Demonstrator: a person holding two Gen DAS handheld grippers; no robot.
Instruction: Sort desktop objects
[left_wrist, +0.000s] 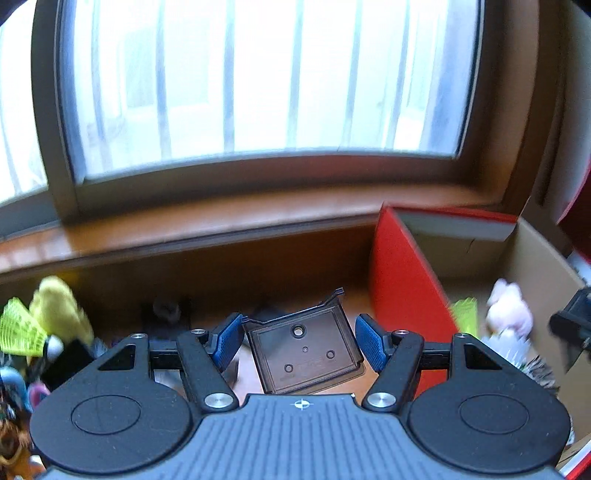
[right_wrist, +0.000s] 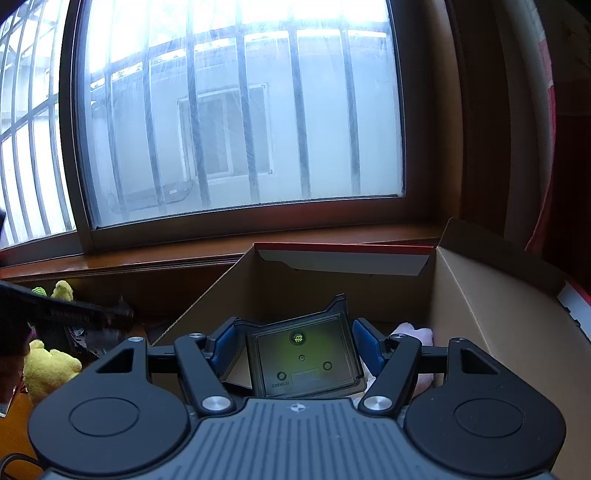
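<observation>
- The left gripper (left_wrist: 301, 338) had its blue, ribbed-pad fingers (left_wrist: 229, 339) spread wide, gripping nothing. A smoky, translucent plastic plate with small round holes sat fixed between them, part of the tool.
- The right gripper (right_wrist: 297, 341) matched it: blue fingers (right_wrist: 365, 347) wide apart, nothing held, the same dark flat plate between them.
- Both gripper bodies were matte black plastic with round discs and silver pivot screws, above a grey ribbed housing.
- Below and beyond the right gripper stood an open cardboard box (right_wrist: 480, 295), brown and corrugated inside, red on its outer wall (left_wrist: 402, 280), with flaps standing up.
- Inside the box lay a soft pink plush toy (left_wrist: 511, 308), rounded and fuzzy, and a lime-green shuttlecock (left_wrist: 463, 312) just beside it; blur hid which way that shuttlecock pointed.
- Left of the box, on the wooden desk (left_wrist: 255, 384), lay a second lime-green shuttlecock (left_wrist: 22, 326) with a netted plastic skirt, its long axis roughly level, white cork tip pointing right.
- Touching it was a yellow plush toy (left_wrist: 61, 310), fluffy and lumpy.
- Another yellow plush toy (right_wrist: 48, 365) sat nearer the right camera.
- Behind everything ran a glossy brown wooden sill (left_wrist: 221, 225) under a barred, frosted window (right_wrist: 240, 122).
</observation>
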